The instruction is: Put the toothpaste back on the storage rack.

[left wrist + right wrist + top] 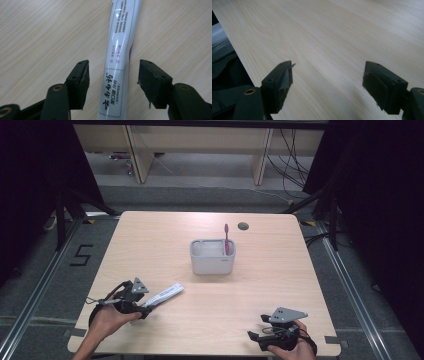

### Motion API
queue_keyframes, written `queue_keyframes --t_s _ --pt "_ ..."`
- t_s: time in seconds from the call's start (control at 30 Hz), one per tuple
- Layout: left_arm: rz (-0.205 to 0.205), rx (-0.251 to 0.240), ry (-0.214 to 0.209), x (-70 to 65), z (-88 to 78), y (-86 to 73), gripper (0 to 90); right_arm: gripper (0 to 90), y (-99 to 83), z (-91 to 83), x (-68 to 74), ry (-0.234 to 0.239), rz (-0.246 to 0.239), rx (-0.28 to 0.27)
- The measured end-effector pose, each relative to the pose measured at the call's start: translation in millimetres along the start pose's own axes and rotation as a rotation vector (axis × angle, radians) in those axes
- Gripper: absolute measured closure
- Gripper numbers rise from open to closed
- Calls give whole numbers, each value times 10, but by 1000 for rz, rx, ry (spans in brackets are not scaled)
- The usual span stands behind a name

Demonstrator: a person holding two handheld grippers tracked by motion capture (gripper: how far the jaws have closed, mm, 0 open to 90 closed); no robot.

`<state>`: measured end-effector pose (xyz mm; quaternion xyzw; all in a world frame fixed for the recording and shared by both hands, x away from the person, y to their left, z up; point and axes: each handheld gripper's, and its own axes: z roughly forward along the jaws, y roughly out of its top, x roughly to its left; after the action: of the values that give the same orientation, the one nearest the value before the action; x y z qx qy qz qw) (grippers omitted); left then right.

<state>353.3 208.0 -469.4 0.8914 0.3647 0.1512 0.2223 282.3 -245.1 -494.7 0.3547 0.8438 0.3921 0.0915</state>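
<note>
We see one obstacle mid-tabletop (150, 245): the grey holder (212, 257) with its upright pink toothbrush (226, 239). The toothpaste tube (165, 294) lies flat near the left edge; elsewhere the wood offers open passage.

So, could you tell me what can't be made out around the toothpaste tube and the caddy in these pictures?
- Toothpaste tube: both ends cut off by the left gripper view's edges; its small print is unreadable.
- Grey caddy: its wall hides the pink toothbrush base in the high view.

Toothpaste tube (117, 62) cut off top and bottom in my left gripper view; small print unreadable. Toothbrush (227, 240) lower handle hidden inside grey holder (212, 262).
</note>
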Motion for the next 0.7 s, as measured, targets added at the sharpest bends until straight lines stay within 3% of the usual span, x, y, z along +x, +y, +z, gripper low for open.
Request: queue_keyframes --t_s 0.23,0.4,0.47,0.5,0.7 --pt "-4 55 -17 63 71 52 461 247 0 -1 -5 -6 -13 -2" --pt "-15 66 -25 87 111 78 489 246 -3 14 0 -4 -17 -3" --pt "4 85 -32 89 128 113 500 246 -5 9 34 4 27 13" --pt "4 85 -32 89 128 113 507 246 -5 9 34 4 27 13" --pt "22 119 -53 62 204 196 557 246 -5 21 6 0 -16 7"
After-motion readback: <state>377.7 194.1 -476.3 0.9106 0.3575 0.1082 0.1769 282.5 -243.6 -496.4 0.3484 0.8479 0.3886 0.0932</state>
